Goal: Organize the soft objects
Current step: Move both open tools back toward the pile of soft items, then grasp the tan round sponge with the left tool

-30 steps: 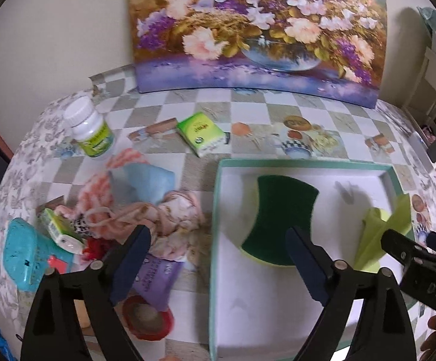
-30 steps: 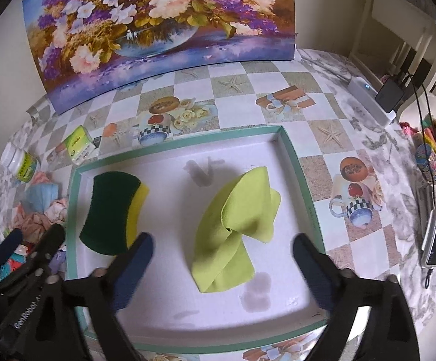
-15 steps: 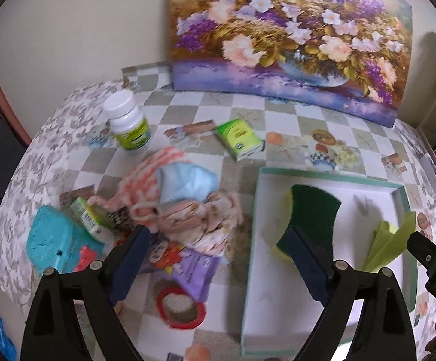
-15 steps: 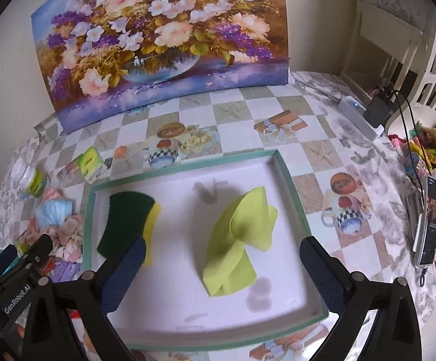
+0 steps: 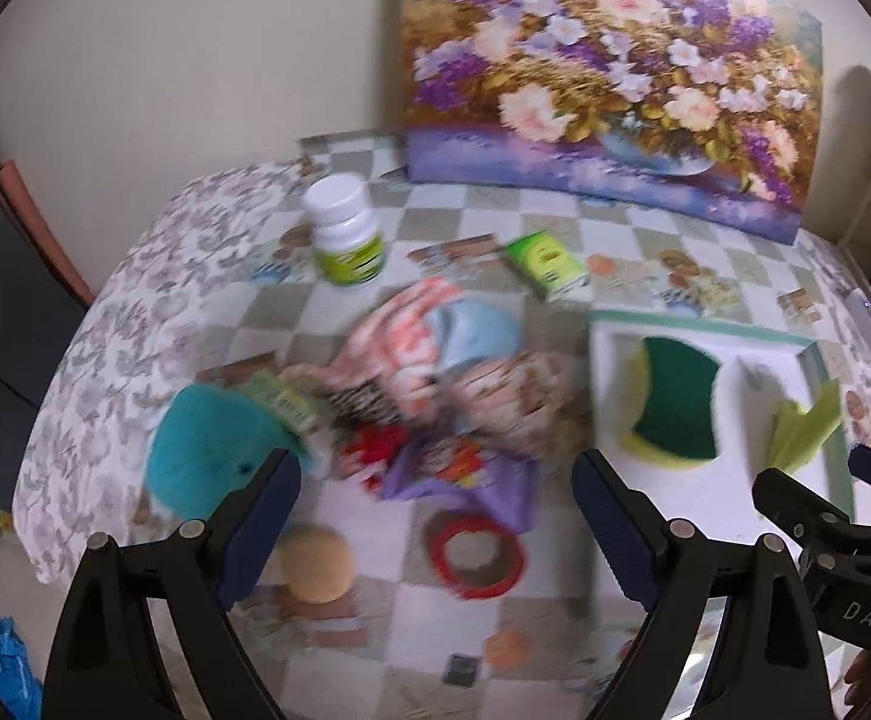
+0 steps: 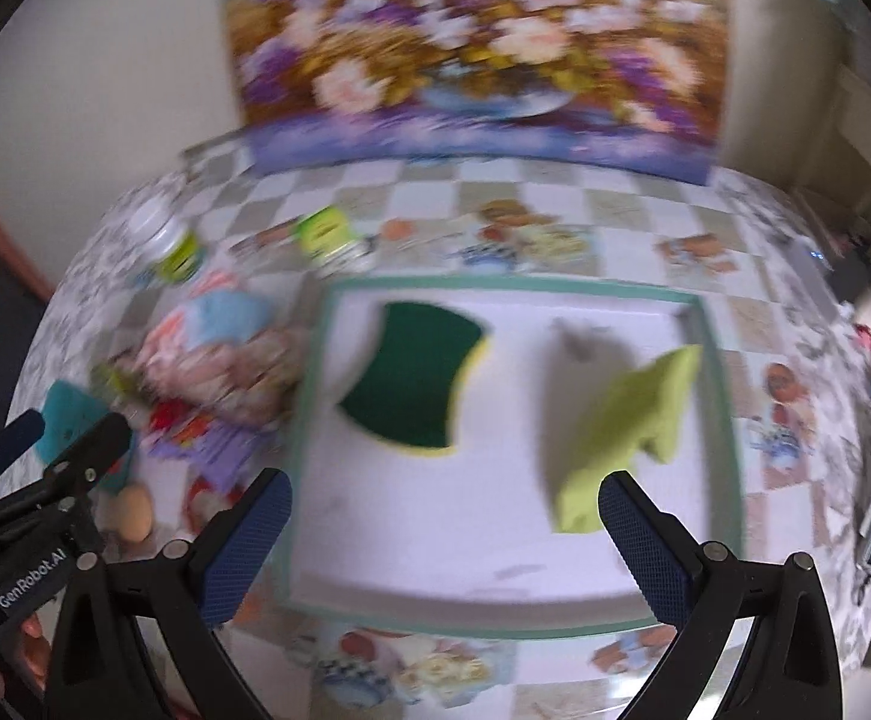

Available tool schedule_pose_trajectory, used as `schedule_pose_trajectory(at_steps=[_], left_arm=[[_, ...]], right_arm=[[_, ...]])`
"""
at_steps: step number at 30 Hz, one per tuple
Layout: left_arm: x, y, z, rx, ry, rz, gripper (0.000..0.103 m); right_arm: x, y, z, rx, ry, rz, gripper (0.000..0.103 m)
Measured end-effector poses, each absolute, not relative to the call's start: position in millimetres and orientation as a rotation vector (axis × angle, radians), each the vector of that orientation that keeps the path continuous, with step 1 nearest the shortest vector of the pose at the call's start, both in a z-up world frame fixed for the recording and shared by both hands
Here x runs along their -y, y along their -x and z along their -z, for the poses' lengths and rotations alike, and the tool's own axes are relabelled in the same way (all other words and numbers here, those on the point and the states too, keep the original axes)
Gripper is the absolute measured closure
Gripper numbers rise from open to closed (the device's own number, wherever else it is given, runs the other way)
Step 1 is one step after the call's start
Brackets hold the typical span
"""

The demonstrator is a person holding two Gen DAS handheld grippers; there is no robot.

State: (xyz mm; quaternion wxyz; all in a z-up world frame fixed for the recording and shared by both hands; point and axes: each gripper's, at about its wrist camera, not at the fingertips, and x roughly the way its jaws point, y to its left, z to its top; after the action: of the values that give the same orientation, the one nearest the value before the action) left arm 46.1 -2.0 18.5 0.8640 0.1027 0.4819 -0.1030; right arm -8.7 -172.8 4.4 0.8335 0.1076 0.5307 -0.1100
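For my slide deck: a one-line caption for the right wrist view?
Open right tongs above a tray holding a green sponge and yellow-green cloth.

Below my claws the table (image 5: 453,222) wears a checkered, picture-printed cloth; on it lie a green-rimmed tray (image 6: 615,291), a heap of soft cloths (image 5: 435,360), a white bottle (image 5: 345,234) and a small green box (image 5: 546,264). Nearer me sit a teal case (image 5: 207,450), a purple packet (image 5: 465,474), a red ring (image 5: 474,555) and a tan ball (image 5: 318,564); a flower painting (image 5: 609,78) stands at the far edge.
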Motion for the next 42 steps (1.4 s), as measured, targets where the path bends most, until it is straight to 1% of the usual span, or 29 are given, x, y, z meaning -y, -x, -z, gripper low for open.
schedule_pose_trajectory(at_steps=[9, 16, 25, 37, 40, 42], left_arm=[[-65, -50, 17, -1.119, -0.16, 0.093, 0.011], [-88, -51, 34, -1.175, -0.121, 0.056, 0.011], [-96, -58, 55, -1.248, -0.069, 0.059, 0.011], [-92, -65, 78, -1.313, -0.07, 0.07, 0.011], [-90, -67, 83, -1.327, -0.077, 0.073, 0.013], [-88, -70, 87, -1.337, -0.083, 0.077, 0.02]], right_arm=[[110, -5, 23, -1.199, -0.166, 0.033, 0.0], [82, -10, 45, -1.265, -0.107, -0.059, 0.0], [60, -17, 61, -1.291, -0.034, -0.129, 0.0], [47, -19, 63, -1.285, 0.001, -0.184, 0.002], [43, -19, 65, -1.286, 0.01, -0.19, 0.002], [43, -20, 65, -1.286, 0.01, -0.194, 0.002]])
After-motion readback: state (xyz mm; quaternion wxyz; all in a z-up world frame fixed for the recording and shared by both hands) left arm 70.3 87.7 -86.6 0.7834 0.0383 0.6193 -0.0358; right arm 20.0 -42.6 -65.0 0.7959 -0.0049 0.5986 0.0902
